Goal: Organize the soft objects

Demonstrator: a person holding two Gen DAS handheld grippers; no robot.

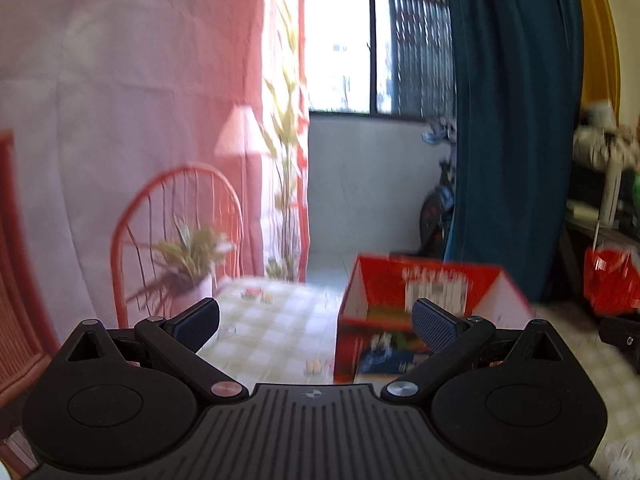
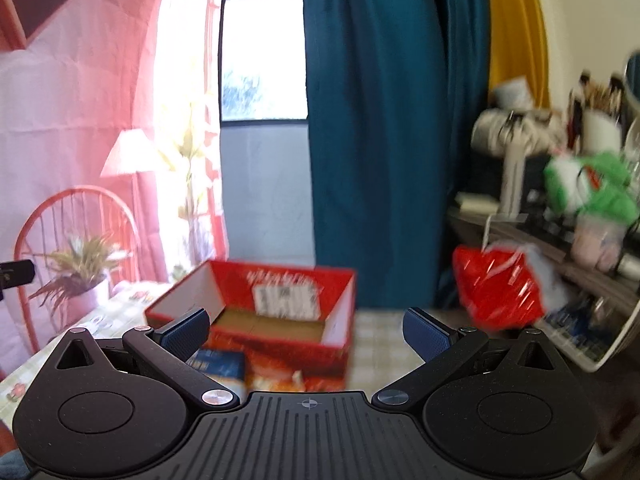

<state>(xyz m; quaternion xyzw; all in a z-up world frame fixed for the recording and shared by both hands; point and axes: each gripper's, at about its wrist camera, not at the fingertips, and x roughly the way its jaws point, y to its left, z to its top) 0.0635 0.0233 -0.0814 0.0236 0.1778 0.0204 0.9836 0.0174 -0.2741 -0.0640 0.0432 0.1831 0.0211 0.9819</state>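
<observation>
No soft object is clearly in reach at this moment, so the handling is a judgement: whatever is to be sorted should be light and yielding, will sag when lifted, and is best pinched at a bunched fold near its middle rather than at a loose edge. The likely destination is the red cardboard box (image 2: 256, 316), which stands open-topped on the checked tablecloth (image 1: 272, 336), with a bare brown floor, white inner walls and a printed label on its far wall; it looks stiff and light, and nothing soft shows inside it. Just in front of its near left corner lies a blue packet (image 2: 222, 364), too blurred to identify. The left gripper (image 1: 316, 322) hovers above the table with its 2 jaws spread wide and nothing between them, the box sitting ahead and to the right. The right gripper (image 2: 306, 330) is likewise spread and empty, facing the box straight on. A potted plant (image 2: 82, 276) stands on the far left of the table. On the cluttered shelf to the far right, a green and white bundle (image 2: 588, 184) may be soft, though blur prevents certainty.
</observation>
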